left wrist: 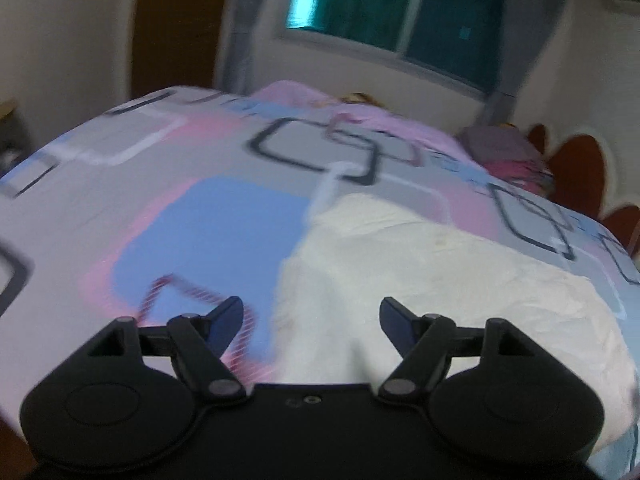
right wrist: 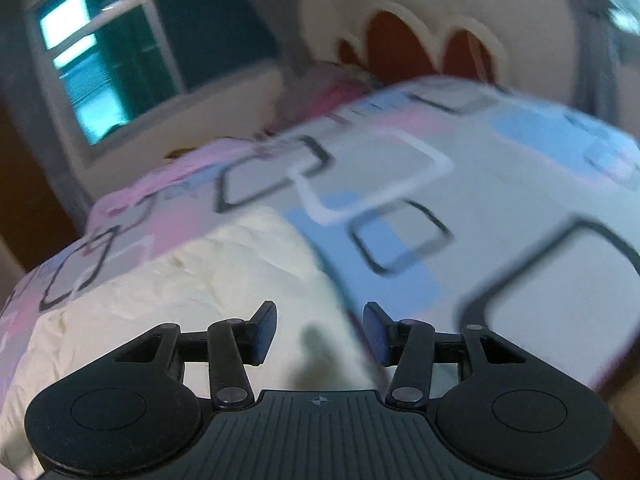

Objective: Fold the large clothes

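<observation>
A cream-white garment (left wrist: 440,280) lies spread and wrinkled on a bed with a patterned sheet (left wrist: 140,200) of grey, pink and blue squares. My left gripper (left wrist: 312,320) is open and empty, above the garment's left near edge. In the right wrist view the garment (right wrist: 180,288) lies to the left and below. My right gripper (right wrist: 320,332) is open and empty, above the garment's right edge where it meets the sheet (right wrist: 520,200). Both views are blurred.
A window (left wrist: 400,8) with grey curtains is on the far wall. A red and cream headboard (right wrist: 420,44) stands at the bed's end, with pink pillows (left wrist: 512,156) beside it. A brown door (left wrist: 180,24) is at the far left.
</observation>
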`<state>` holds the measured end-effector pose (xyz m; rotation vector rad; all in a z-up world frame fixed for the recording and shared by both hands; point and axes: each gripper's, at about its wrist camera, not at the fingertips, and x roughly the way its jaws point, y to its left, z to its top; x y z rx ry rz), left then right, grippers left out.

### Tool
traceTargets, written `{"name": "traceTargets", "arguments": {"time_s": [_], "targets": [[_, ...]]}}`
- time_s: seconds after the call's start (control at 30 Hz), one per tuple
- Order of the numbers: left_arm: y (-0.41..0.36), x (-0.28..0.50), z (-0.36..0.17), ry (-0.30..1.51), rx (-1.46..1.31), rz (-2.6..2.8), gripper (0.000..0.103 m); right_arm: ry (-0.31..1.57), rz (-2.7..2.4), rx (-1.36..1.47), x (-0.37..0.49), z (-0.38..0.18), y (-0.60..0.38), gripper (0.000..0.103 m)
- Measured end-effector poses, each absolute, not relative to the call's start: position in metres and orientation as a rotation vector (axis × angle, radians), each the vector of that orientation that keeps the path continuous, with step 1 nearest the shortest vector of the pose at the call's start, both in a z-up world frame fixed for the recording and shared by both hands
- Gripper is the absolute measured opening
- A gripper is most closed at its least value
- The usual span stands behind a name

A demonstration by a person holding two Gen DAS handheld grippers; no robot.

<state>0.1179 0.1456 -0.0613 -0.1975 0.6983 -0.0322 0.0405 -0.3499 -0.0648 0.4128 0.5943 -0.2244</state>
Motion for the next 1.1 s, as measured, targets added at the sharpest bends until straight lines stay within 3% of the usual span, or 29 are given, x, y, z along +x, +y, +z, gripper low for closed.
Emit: {"name": "traceTargets", "arguments": {"time_s": [0.33,0.83,0.97,1.1], "targets": [[0.048,0.211,-0.105,0.652,-0.086,-0.065,0.073,0.575,-0.027,0.247,0.161,-0.092,-0.249,0.049],[0.058,0.243,-0.163,0.687,-0.046,0.048,0.083,0.645,-0.12,0.056,0.23,-0.186,-0.242,0.049],[0.054,0.248,-0.162,0.717,-0.006,0.054,0.084,0.672,-0.11,0.051,0.231,-0.18,-0.243,0.049],[0.064,0.236,-0.142,0.746,-0.03,0.045,0.083,0.627,-0.052,0.139,0.208,-0.139,-0.246,0.049]]}}
